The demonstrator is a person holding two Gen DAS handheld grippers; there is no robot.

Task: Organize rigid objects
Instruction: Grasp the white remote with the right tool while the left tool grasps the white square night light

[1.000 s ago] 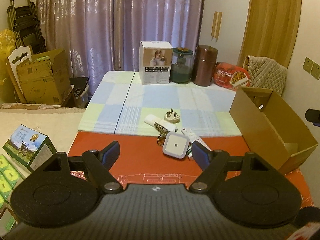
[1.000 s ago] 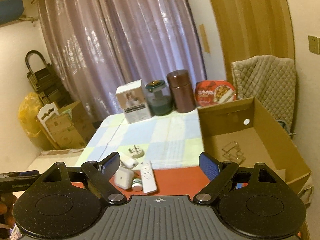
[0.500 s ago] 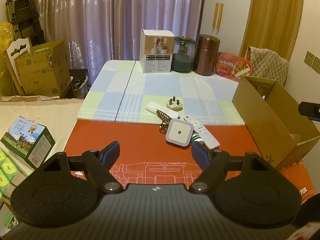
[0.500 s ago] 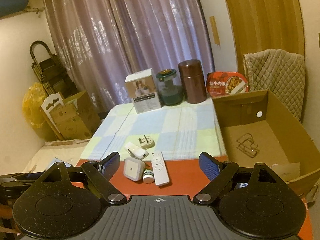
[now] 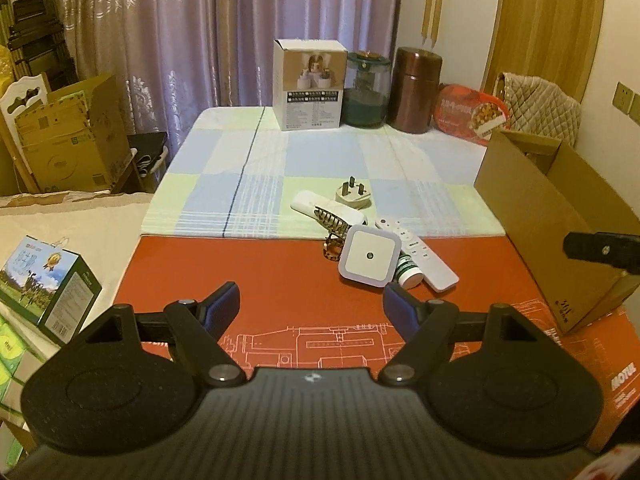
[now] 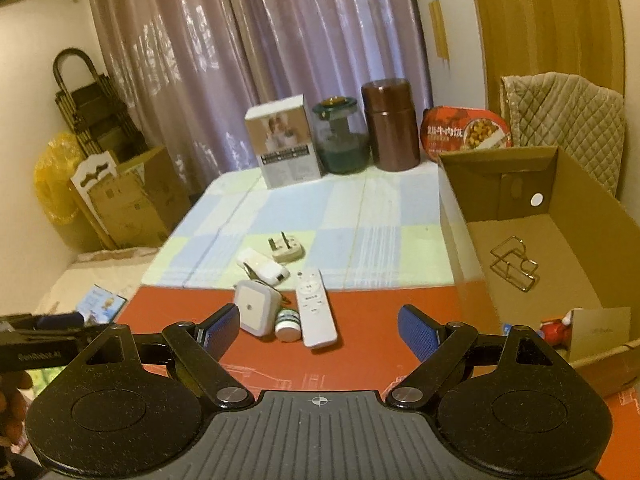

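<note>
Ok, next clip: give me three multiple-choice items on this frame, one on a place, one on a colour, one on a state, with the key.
1. Where does the gold wire rack lie?
A. on the checked cloth
B. inside the cardboard box
C. on the red mat

2. What colour are the pads on the tongs?
A. blue
B. white
C. green

3. How do the right tongs stand?
A. shut on the remote
B. shut and empty
C. open and empty

Key: B, the rack rests on the box floor; A, blue pads show on both tongs; C, the pads stand wide apart with nothing between them.
</note>
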